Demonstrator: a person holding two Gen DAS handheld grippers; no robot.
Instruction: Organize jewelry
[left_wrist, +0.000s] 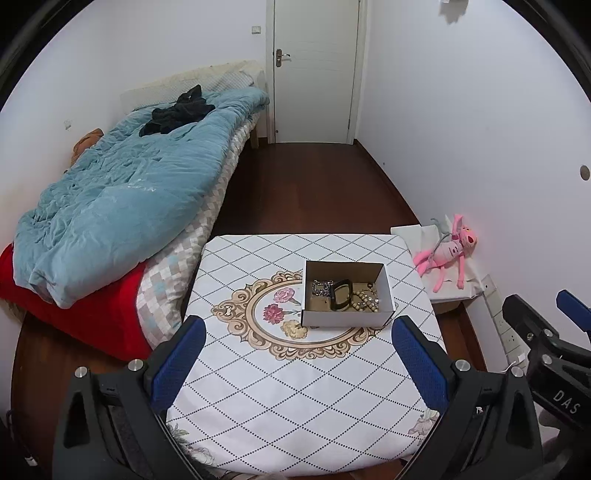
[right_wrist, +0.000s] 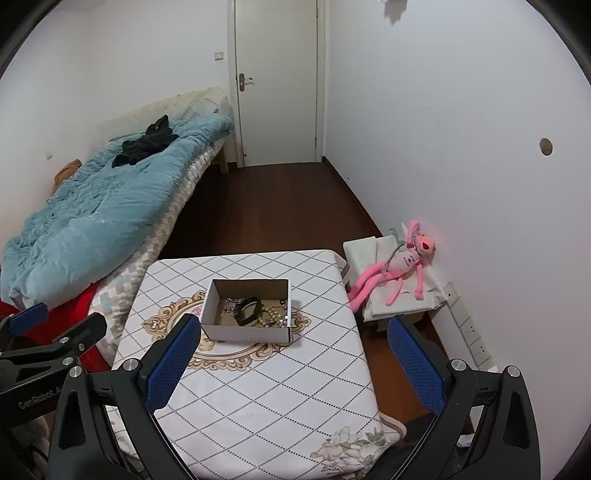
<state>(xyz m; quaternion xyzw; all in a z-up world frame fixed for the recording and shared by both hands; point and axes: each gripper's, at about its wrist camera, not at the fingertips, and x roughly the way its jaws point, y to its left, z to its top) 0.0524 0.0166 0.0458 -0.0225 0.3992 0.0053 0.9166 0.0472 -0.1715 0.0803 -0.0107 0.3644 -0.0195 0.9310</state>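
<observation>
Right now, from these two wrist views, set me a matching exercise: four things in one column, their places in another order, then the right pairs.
Things:
1. black bracelet
2. pink plush toy
3. dark clothing
4. cardboard box

Places:
A. on the blue quilt on the bed
B. on the patterned tablecloth
C. inside the box, among the beaded jewelry
D. on white paper by the right wall

Pairs: 1-C, 2-D, 3-A, 4-B
</observation>
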